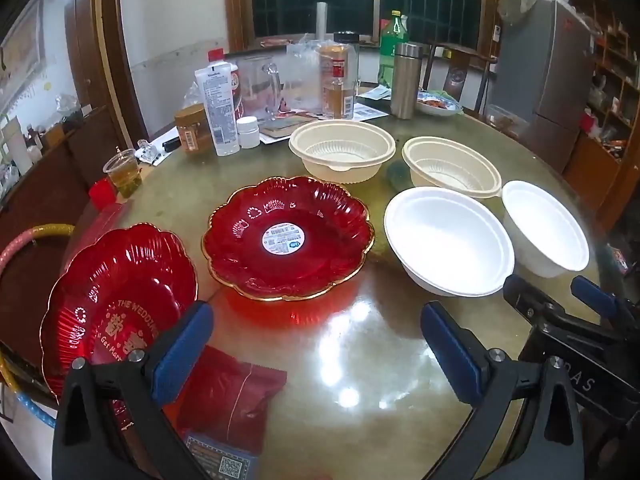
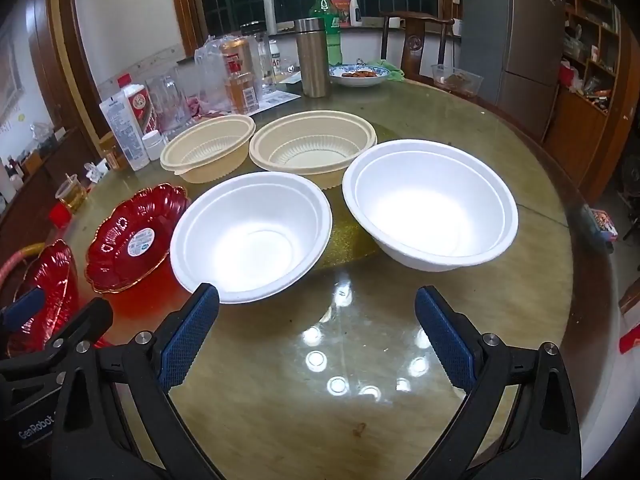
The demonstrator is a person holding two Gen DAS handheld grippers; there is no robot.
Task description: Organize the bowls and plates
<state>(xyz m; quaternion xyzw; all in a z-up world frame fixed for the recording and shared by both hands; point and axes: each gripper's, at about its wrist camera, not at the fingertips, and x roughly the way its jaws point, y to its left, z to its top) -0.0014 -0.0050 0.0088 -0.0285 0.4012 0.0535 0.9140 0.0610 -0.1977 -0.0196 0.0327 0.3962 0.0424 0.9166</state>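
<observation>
Two red scalloped plates lie on the round glass table: one with a white sticker (image 1: 289, 238) (image 2: 134, 238) at the middle, one with gold lettering (image 1: 116, 300) (image 2: 46, 284) at the near left edge. Two cream bowls (image 1: 342, 148) (image 1: 452, 166) (image 2: 208, 146) (image 2: 314, 144) stand behind two white foam bowls (image 1: 448, 240) (image 1: 546, 228) (image 2: 250, 234) (image 2: 430, 202). My left gripper (image 1: 316, 344) is open and empty, in front of the sticker plate. My right gripper (image 2: 318, 328) is open and empty, in front of the white bowls.
Bottles, jars, a steel flask (image 1: 405, 80) and a dish of food (image 1: 436, 104) crowd the table's far side. A cup of tea (image 1: 122, 172) stands at the left edge. A red packet (image 1: 230, 396) lies near my left gripper. A fridge (image 1: 548, 72) stands at the right.
</observation>
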